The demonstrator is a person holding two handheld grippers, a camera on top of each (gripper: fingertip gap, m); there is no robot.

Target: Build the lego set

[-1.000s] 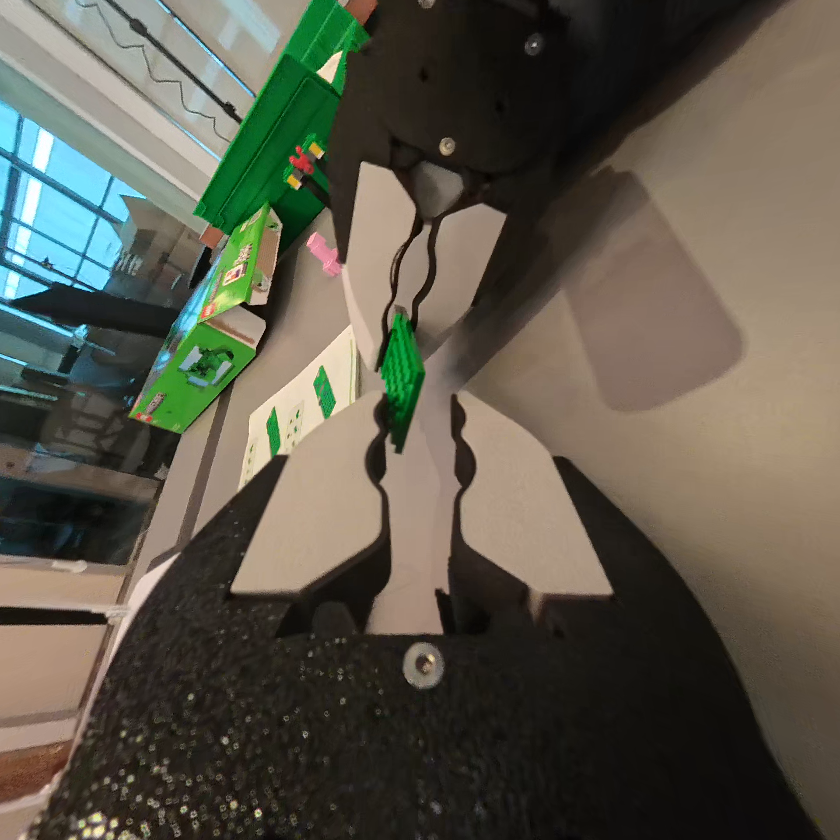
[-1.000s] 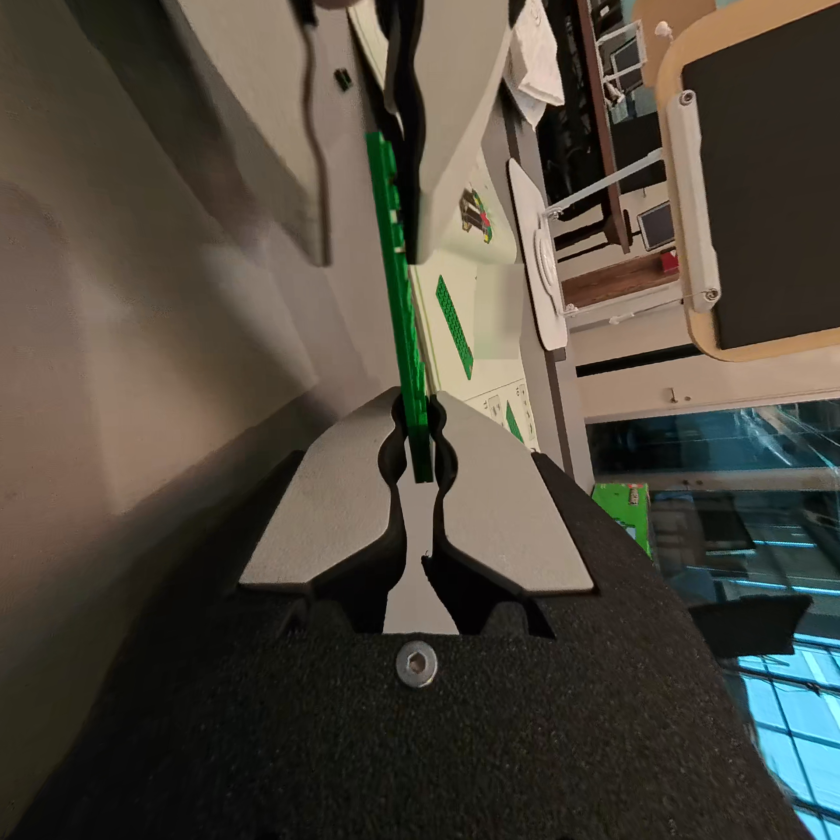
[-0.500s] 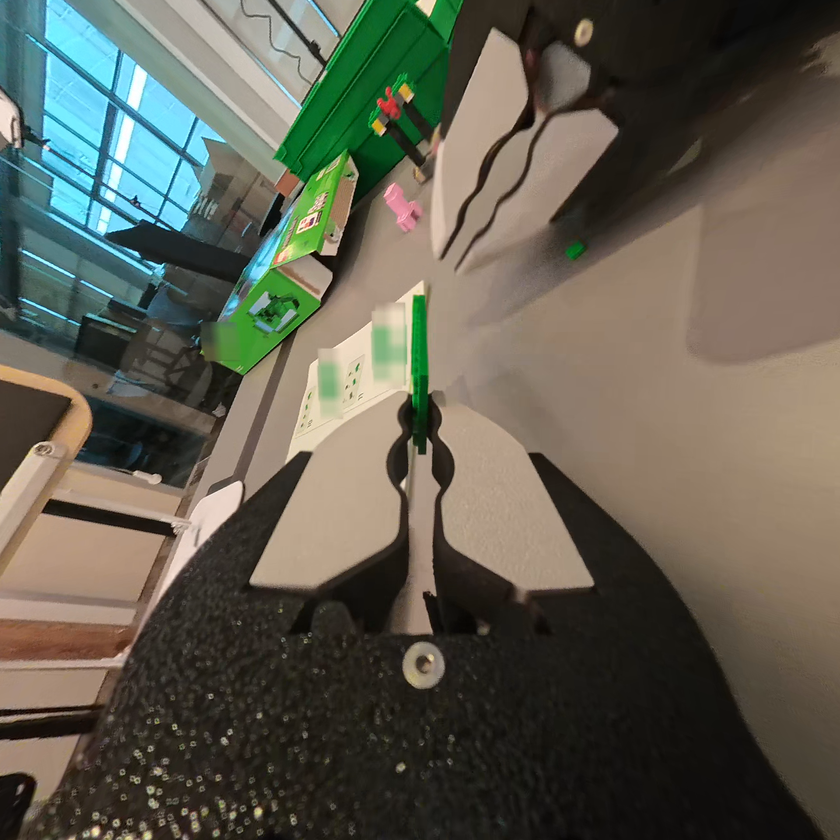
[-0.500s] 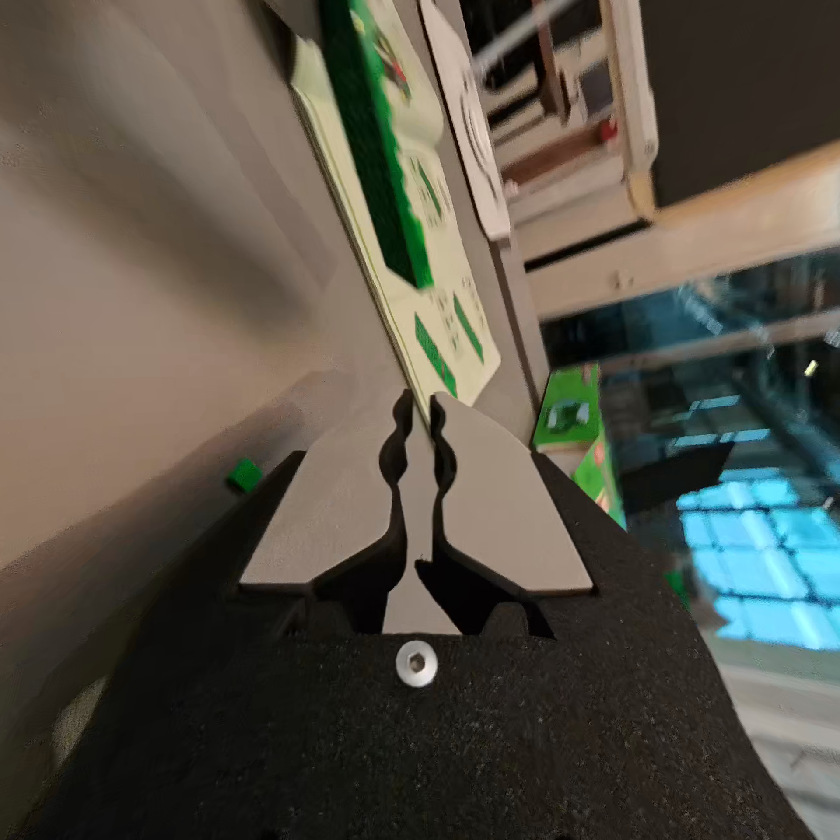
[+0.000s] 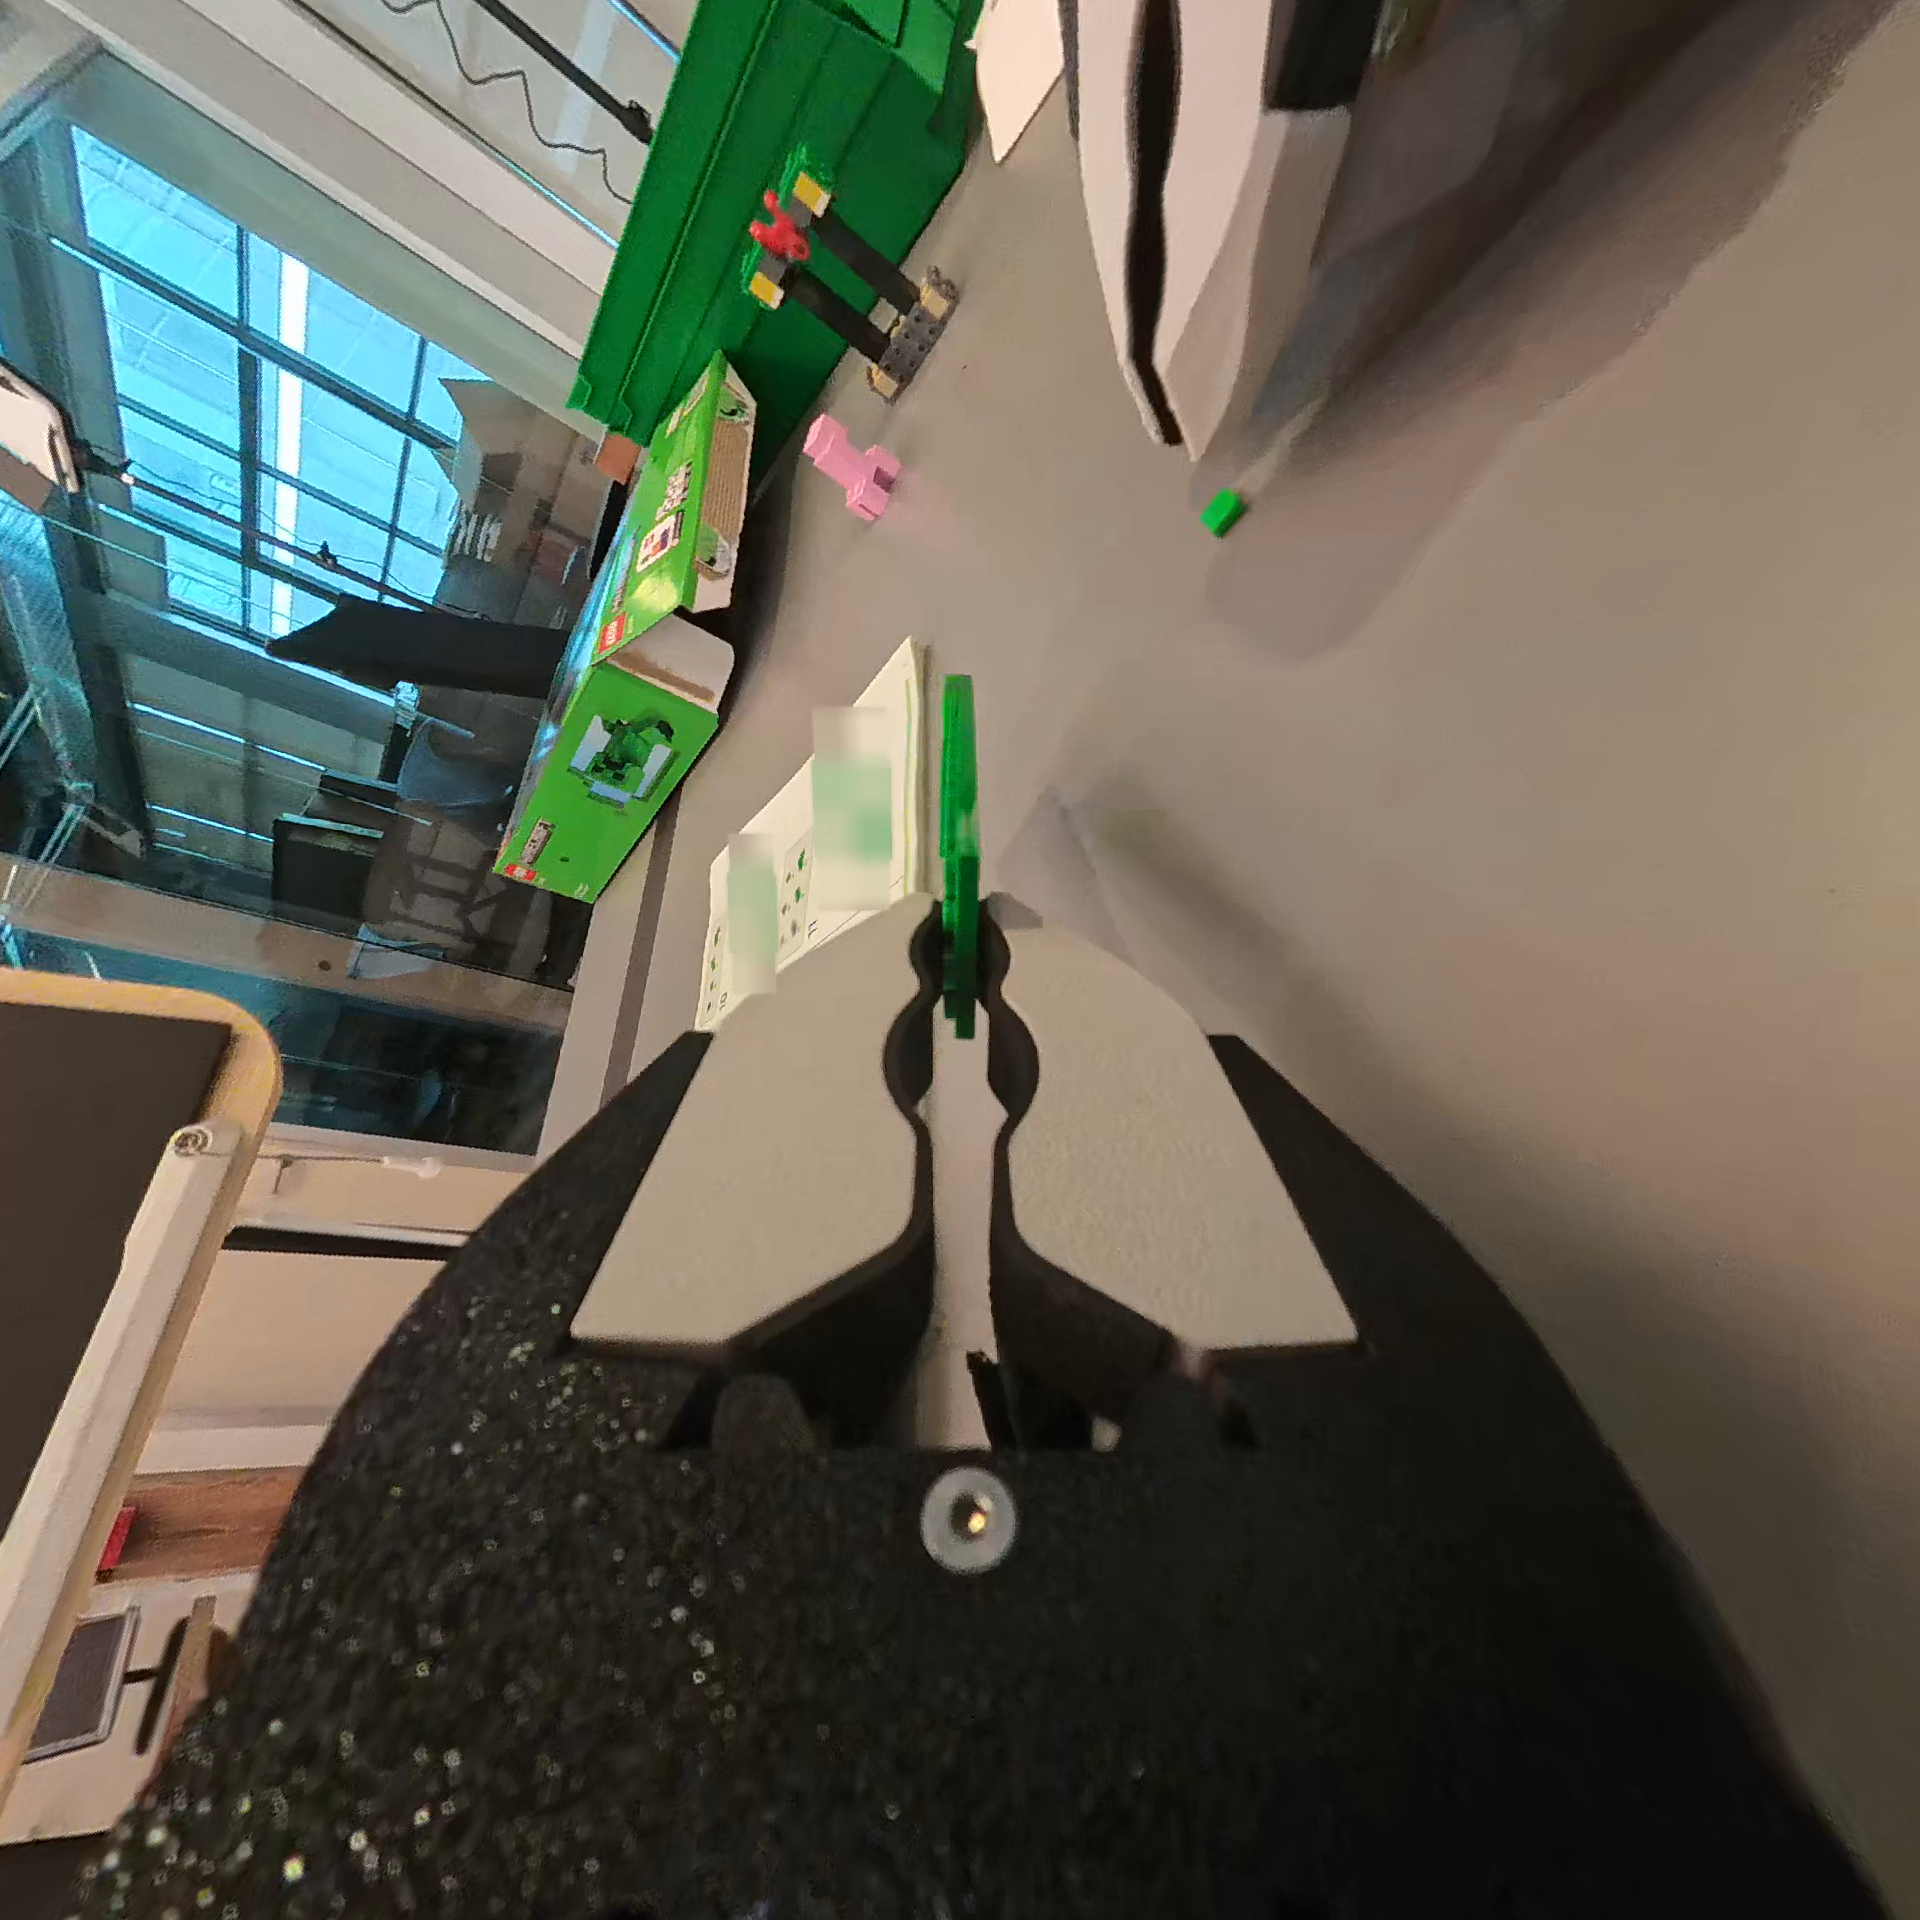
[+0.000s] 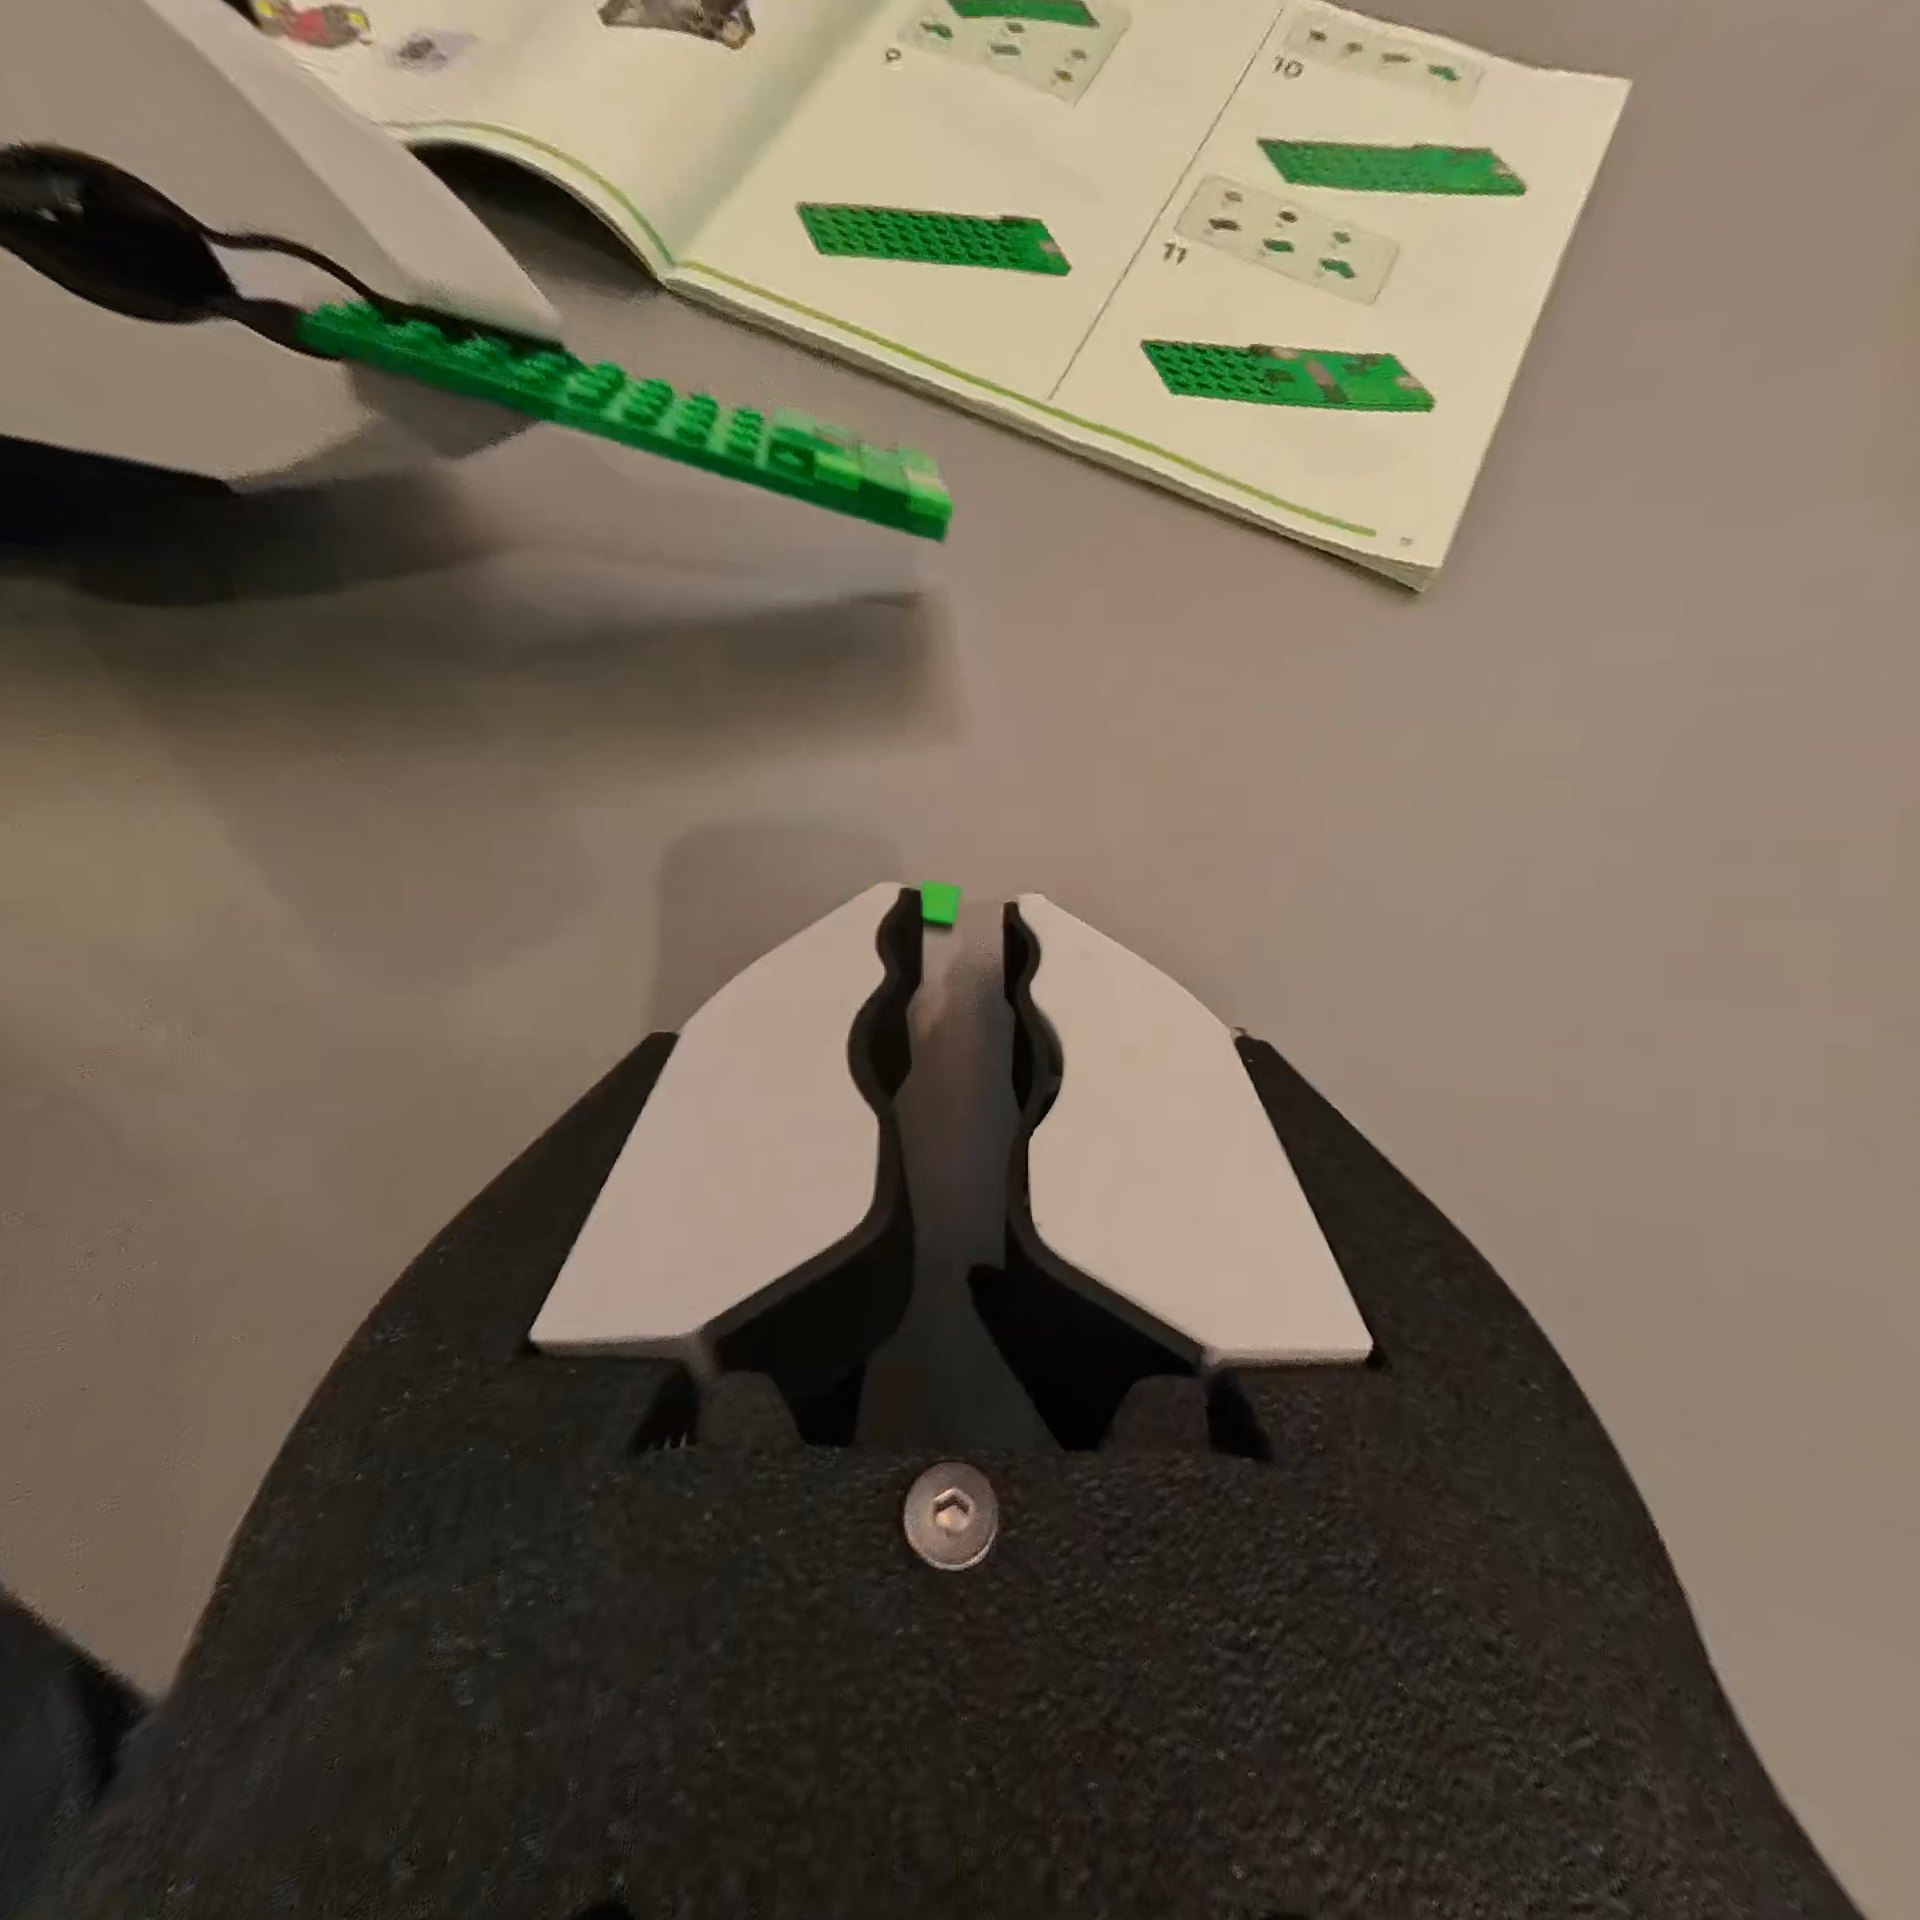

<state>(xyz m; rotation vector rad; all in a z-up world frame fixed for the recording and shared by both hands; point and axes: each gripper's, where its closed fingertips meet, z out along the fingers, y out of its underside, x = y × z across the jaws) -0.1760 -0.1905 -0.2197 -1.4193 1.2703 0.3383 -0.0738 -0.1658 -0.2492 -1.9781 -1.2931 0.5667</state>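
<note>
The right gripper (image 6: pixel 961 914) hangs low over the grey tabletop (image 6: pixel 1455 831) with its jaws parted and nothing between them. The small loose green square lego piece (image 6: pixel 941 902) lies on the tabletop right at its fingertips, nearer the left finger. To pick it up well, I would centre the piece in the gap first, then lower and close squarely (it is tiny and could skid away). The left gripper (image 5: pixel 961 935) is clamped on one end of the long flat green studded lego plate (image 6: pixel 623 416), held edge-up off the tabletop, near the open paper instruction booklet (image 6: pixel 1143 260) toward the far edge.
</note>
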